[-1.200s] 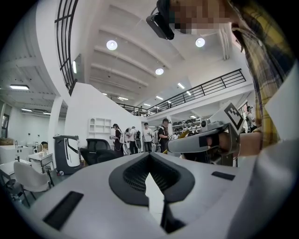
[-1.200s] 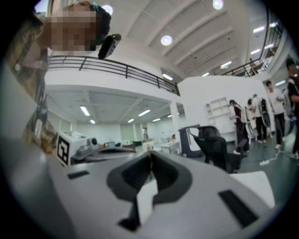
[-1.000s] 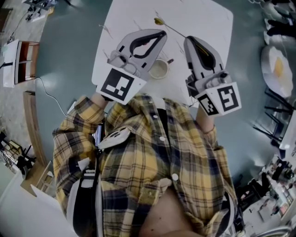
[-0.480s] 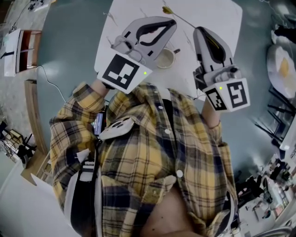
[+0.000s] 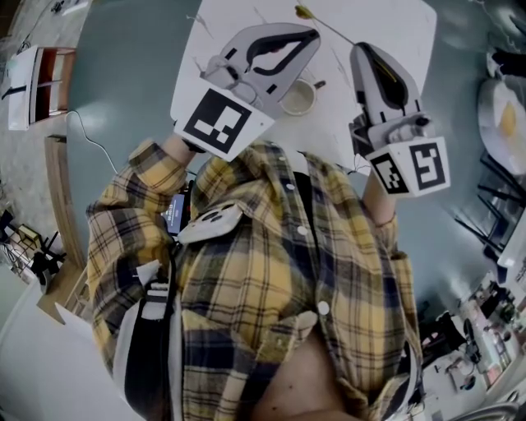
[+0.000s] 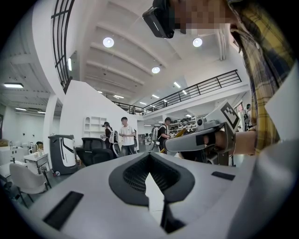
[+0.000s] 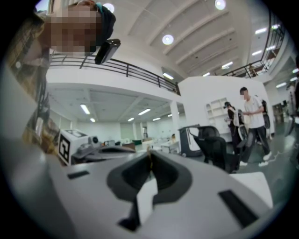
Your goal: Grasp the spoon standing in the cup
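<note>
**Spoon in the cup, neither gripper on it**

Your left gripper (image 5: pixel 314 34) and right gripper (image 5: pixel 362 49) hover level, jaws pressed together on nothing. Between them, lower down, the cup (image 5: pixel 297 99) sits on the white surface (image 5: pixel 394 25). What looks like the spoon (image 5: pixel 318 84) pokes past its rim. Grasping it calls for spread jaws around that handle.

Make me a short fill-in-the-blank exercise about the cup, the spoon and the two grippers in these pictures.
1. The cup stands on a ___ table.
2. The handle of the spoon sticks out of the ___.
3. Of the left gripper and the right gripper, the cup lies nearer the ___ one in the head view.
4. Both grippers' jaws are ___, with nothing between them.

Missing words: white; cup; left; closed.
</note>
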The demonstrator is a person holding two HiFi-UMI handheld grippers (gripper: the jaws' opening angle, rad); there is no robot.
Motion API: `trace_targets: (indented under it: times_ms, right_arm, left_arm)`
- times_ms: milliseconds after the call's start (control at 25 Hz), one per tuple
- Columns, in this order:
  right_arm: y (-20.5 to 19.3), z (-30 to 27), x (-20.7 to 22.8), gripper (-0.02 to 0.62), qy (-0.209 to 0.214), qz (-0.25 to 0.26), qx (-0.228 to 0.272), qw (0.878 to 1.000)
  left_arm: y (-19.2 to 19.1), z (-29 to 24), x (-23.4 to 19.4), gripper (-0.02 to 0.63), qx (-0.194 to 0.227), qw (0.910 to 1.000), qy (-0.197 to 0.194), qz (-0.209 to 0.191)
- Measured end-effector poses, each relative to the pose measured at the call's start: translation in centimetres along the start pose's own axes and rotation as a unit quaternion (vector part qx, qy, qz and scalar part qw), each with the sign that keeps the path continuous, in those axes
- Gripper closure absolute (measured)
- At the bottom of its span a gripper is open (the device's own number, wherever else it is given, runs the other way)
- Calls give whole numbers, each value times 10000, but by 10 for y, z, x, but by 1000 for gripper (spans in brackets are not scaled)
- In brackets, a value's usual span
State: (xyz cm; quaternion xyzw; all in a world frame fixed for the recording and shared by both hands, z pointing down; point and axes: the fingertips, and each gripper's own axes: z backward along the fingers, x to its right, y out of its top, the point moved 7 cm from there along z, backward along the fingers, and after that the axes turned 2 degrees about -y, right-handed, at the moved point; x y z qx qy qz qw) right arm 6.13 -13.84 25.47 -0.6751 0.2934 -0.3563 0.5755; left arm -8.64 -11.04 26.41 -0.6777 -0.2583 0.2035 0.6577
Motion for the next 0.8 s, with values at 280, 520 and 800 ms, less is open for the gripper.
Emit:
trace_targets:
  times_ms: [280,520,800]
  right_arm:
    - [-1,0,0,563,-32,-4,-13,10000]
    - [0,-2,-1,563,-24,18,-28,10000]
    - [-1,-3,-2,563,-26,23,-39,10000]
  left_arm:
    - [-1,0,0,591,61,10000,-52,-32]
    - [-2,0,0,591,36,9999,-91,-22]
    - [-3,-2,1,591,41,9998,-176,-49]
